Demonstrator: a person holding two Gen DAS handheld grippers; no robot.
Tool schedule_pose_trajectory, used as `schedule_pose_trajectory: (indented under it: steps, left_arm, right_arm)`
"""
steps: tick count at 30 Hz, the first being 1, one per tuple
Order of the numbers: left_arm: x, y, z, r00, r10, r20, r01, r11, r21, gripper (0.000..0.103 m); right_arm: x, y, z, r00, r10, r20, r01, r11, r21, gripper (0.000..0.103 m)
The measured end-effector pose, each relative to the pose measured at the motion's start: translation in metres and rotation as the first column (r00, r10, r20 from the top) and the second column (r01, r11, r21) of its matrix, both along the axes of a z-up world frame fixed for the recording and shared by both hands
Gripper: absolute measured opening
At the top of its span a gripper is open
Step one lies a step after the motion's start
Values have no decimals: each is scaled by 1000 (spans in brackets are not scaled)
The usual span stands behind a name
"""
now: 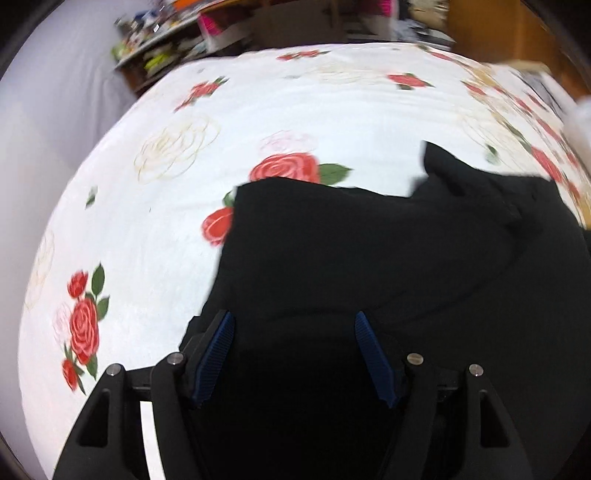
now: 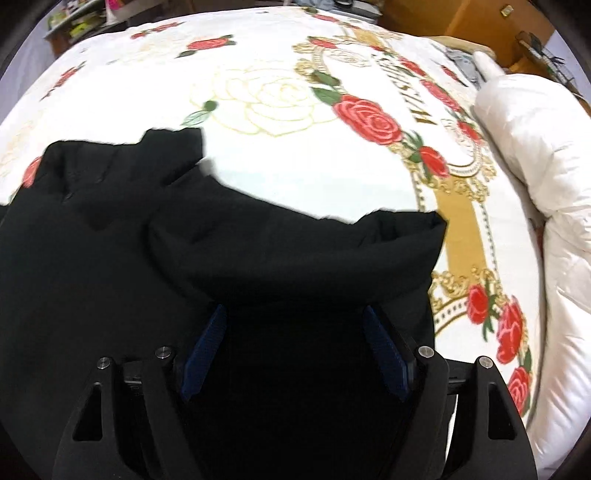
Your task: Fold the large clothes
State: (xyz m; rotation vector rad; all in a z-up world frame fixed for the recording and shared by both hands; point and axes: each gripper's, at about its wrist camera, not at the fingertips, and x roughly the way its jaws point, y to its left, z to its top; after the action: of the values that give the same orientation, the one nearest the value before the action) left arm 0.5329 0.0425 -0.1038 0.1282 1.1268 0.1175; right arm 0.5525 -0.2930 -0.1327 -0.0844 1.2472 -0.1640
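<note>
A large black garment [image 1: 369,251] lies crumpled on a white bedspread printed with red roses [image 1: 155,229]. My left gripper [image 1: 293,319] points down over the garment's near left part, its blue pads wide apart and only dark cloth showing between them. In the right wrist view the same garment [image 2: 258,251] bulges in a thick fold just ahead of my right gripper [image 2: 293,312]. Its jaws stand wide apart too. The black cloth between them is too dark to show any pinch. The garment's left corner [image 2: 173,144] lies on the bedspread [image 2: 295,173].
A puffy white duvet [image 2: 535,166] is piled along the bed's right side. Cluttered shelves [image 1: 159,48] stand beyond the bed's far left edge and wooden furniture [image 1: 498,29] at the far right. Bare bedspread stretches beyond the garment.
</note>
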Motion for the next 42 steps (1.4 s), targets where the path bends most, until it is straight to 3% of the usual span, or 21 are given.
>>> schedule_pose_trajectory:
  steps: [7,11,14,17,19,22,27,32,36,39,42]
  left_arm:
    - [4,12,-4,999,29,22,-30,997,67,73]
    - [3,33,-7,996,92,12,-91,996,-25,75]
    - [5,25,-5,997,71,15,-71,997,13,75]
    - [6,23,4,998,55,20,-55,998,16,75]
    - [3,25,14,997,54,49,-55,998,27,75]
    - [-4,31,30,995,55,79,-54,998,-17,75]
    - [-30,27,56,989,3,146,6,998,-63,75]
    - [-56,7,53,986,-98,136,112,989,-98,75]
    - [-55,-5,8,990,-139,2,139,990,4,76]
    - [-59,-6,1,987,-151,50,149,988,48,77]
    - [-56,-9,-3,990,-139,31,137,989,58,78]
  right_arm:
    - [2,-20,7,995,-93,23,91,995,48,77]
    - [8,-43,13,983,-165,84,166,986,-4,77]
    - [10,-38,16,988,-118,102,124,991,-54,77]
    - [0,-54,42,956,-194,218,196,981,16,77]
    - [-6,-66,55,939,-245,242,257,966,-18,77]
    - [-26,-70,78,942,-181,283,199,979,-36,77]
    - [-81,-60,99,947,-15,322,9,1000,20,77]
    - [-110,-35,78,953,107,284,-130,989,65,77]
    - [-104,-16,28,981,145,131,-144,989,-19,77]
    - [-103,-17,18,976,160,145,-151,986,-70,78]
    - [-97,-28,10,986,119,118,-118,993,-18,81]
